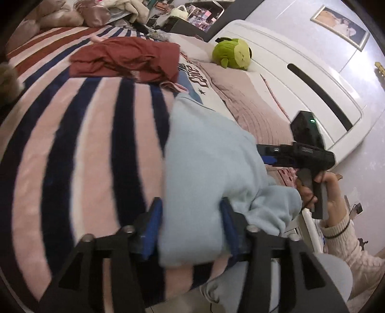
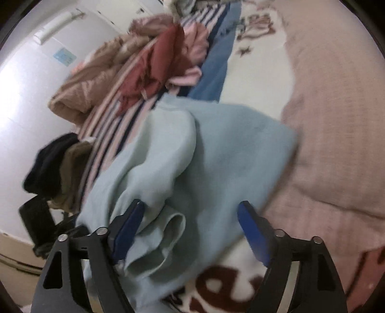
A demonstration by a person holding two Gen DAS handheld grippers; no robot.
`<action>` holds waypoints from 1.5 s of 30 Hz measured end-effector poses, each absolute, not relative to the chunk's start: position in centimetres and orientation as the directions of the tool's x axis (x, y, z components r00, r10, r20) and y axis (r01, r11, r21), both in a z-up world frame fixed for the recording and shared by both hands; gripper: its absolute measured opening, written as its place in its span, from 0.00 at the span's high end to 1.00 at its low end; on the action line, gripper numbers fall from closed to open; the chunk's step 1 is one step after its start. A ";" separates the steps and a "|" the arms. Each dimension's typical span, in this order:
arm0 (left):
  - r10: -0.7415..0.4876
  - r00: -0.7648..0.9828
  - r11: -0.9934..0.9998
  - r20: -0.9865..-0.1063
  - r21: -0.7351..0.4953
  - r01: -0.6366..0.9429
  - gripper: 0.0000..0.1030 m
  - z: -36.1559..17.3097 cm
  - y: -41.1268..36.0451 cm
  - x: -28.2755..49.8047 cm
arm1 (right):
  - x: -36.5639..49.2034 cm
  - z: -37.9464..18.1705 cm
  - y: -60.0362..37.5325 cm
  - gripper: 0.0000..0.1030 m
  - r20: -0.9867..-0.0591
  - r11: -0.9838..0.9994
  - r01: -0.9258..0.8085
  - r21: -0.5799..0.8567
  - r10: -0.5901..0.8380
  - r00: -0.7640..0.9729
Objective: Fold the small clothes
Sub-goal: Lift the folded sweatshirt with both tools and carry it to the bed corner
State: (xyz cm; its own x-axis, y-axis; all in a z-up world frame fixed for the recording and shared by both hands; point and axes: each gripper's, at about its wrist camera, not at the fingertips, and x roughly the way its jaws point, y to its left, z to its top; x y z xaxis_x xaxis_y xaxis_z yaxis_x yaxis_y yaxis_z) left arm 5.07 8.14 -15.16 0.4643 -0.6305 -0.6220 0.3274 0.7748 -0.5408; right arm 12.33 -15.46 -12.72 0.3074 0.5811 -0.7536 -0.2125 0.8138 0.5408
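A striped blanket [image 1: 79, 134] in pink, navy and rust covers the bed. Near the white headboard [image 1: 300, 79] sits a green plush toy [image 1: 232, 53] beside a dusty pink pillow [image 1: 250, 106]. A framed picture [image 1: 340, 26] hangs on the wall above. A tan quilted comforter [image 2: 91, 81] is bunched at the bed's far edge, and a white handbag [image 1: 179, 11] stands among clutter beyond the bed.

Sweater [image 1: 207, 154] on blanket [image 1: 79, 134]
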 end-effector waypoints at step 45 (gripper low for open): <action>-0.175 0.891 0.938 -0.419 -0.346 0.022 0.69 8.7 37.6 -9.8 | 13.6 11.8 27.0 0.83 -0.525 0.565 -0.707 0.426 0.791 0.316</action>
State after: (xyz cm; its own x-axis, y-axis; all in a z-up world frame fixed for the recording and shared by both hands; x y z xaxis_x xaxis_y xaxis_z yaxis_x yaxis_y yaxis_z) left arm -9.77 37.59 8.74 0.8911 -0.1751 -0.4186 0.0217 0.9379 -0.3461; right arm 13.59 27.02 11.84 0.3158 0.7905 -0.5247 -0.7066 0.5650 0.4260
